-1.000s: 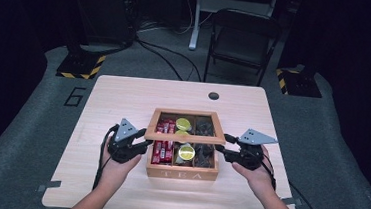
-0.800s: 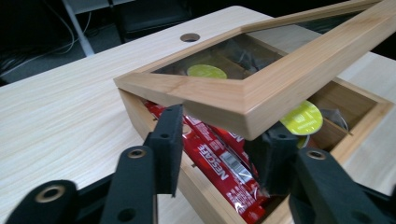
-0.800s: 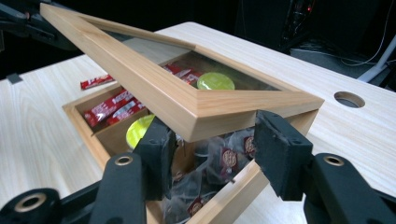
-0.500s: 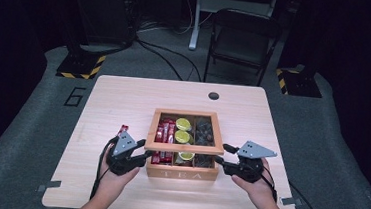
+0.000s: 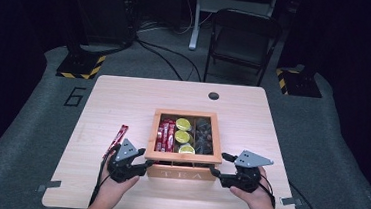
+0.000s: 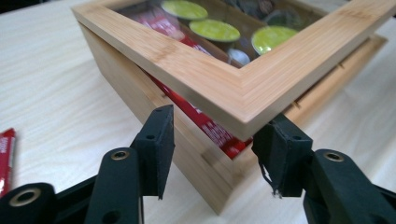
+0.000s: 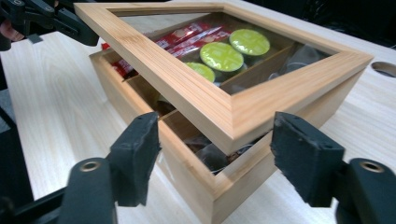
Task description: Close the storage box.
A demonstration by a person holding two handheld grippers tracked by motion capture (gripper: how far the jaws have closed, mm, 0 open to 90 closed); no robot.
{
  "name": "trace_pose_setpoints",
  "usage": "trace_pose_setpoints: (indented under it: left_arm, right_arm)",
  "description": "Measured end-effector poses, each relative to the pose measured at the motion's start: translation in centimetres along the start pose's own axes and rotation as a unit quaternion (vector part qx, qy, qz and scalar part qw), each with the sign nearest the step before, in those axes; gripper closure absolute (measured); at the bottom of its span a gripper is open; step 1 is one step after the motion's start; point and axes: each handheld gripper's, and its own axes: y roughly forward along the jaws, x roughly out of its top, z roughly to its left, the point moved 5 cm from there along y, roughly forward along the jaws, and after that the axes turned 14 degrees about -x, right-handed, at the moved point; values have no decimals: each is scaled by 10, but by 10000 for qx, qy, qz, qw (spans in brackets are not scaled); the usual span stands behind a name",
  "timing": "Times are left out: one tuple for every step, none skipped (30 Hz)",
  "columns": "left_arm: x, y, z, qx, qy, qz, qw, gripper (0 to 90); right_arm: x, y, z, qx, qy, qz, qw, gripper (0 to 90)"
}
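**Two corners, one lid — lifting the tea box open evenly**

Two grippers sit at the near corners of the wooden tea box [image 5: 183, 157], which stands near the front middle of the table [image 5: 123, 99]. My left gripper [image 5: 138, 167] has its jaws spread wide either side of the lid's near-left corner; in the left gripper view one pad [image 6: 159, 140] stands clear of the wood and the other looks tucked just under the lid's edge, pinching nothing. My right gripper [image 5: 218, 175] is the same — jaws well apart, straddling the near-right corner, the lid [image 7: 224, 100] hanging between the pads without being clamped.

The lid is tilted up at the front, a gap showing beneath it. To do this well, I judge I should raise both corners at the same rate so the frame doesn't twist on its rear edge, keep the pads under the rim rather than against the glass, and mind the box doesn't slide back across the table.

The lid is a bamboo frame round a clear pane. Through it I see red sachets [image 5: 165, 135] in the left compartment, green-topped capsules [image 5: 182, 135] in the middle and darker pieces on the right. The front wall reads "TEA". One loose red sachet [image 5: 116, 140] lies on the table just beside my left gripper.
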Motion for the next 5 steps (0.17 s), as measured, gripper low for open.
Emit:
trace_pose_setpoints:
  left_arm:
    - [-2,2,-1,-52,54,136,9999,431]
    - [-5,4,-3,-96,84,342,9993,399]
    - [-8,6,-4,-78,150,379,9991,380]
    - [-9,5,-6,-121,170,286,9994,342]
    - [-10,5,-6,-128,167,237,9995,336]
  right_arm:
    - [-1,0,1,5,-18,7,10000,290]
    - [-1,0,3,13,-40,13,10000,287]
    - [-2,0,4,22,-86,24,10000,283]
    - [-3,1,4,21,-147,26,9999,281]
    - [-3,1,5,23,-208,37,9998,280]
